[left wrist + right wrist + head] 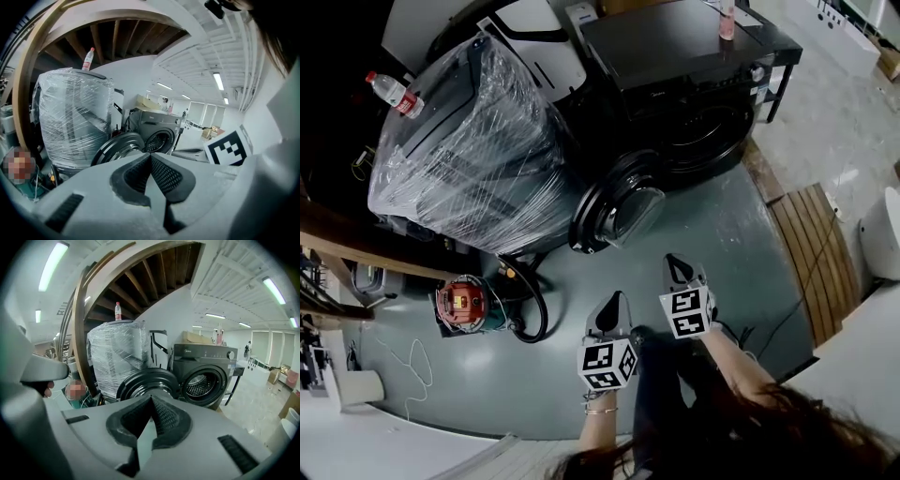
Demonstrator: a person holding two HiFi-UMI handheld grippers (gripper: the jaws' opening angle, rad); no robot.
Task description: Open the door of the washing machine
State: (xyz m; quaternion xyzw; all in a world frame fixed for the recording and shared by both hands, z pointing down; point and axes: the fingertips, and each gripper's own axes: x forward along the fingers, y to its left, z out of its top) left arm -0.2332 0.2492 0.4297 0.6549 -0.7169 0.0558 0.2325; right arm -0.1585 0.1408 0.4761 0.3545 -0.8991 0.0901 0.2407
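Note:
A dark grey washing machine (694,66) stands at the top of the head view, its round drum opening (202,384) exposed. Its round door (614,202) hangs swung wide open to the left, also visible as the door (147,383) and the door (117,146) in the gripper views. Both grippers float above the floor, well short of the machine. My left gripper (614,302) has its jaws closed together with nothing between them. My right gripper (675,265) is likewise shut and empty, pointing toward the open door.
A big appliance wrapped in clear film (473,150) stands left of the washer, with a plastic bottle (394,91) on it. A red and green device (464,305) with a black hose lies on the floor. A pink bottle (727,21) sits on the washer top. Wooden boards (811,253) lie at right.

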